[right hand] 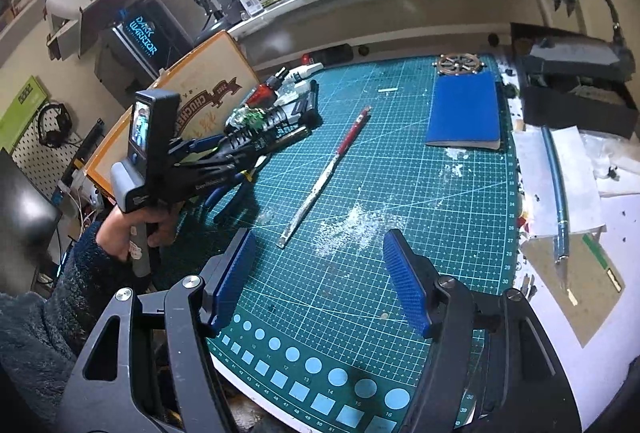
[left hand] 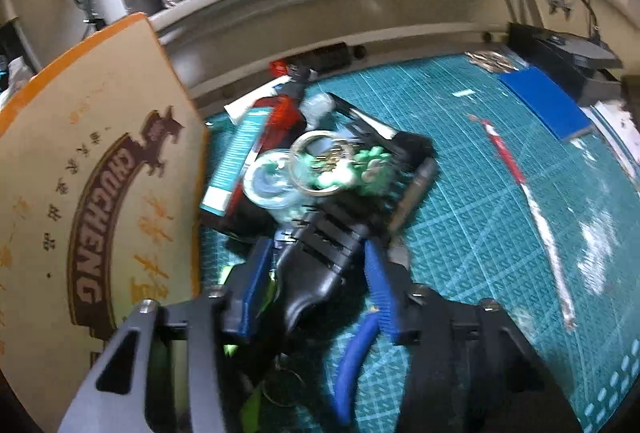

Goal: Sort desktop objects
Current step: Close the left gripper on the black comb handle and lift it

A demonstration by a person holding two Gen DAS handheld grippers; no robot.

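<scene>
Clutter lies piled on the cutting mat (right hand: 360,193) beside the cardboard box (left hand: 100,173). I see my left claw (left hand: 316,285) clamped on a black tool (left hand: 320,253) there; my right claw (right hand: 324,285) hangs apart near the red pen (right hand: 332,169).

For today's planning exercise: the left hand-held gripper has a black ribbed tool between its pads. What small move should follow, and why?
Probably lift the black ribbed tool straight up a little. The left hand-held gripper seems closed on it, but it lies over the blue-handled pliers amid the pile, so sideways dragging could snag.
</scene>
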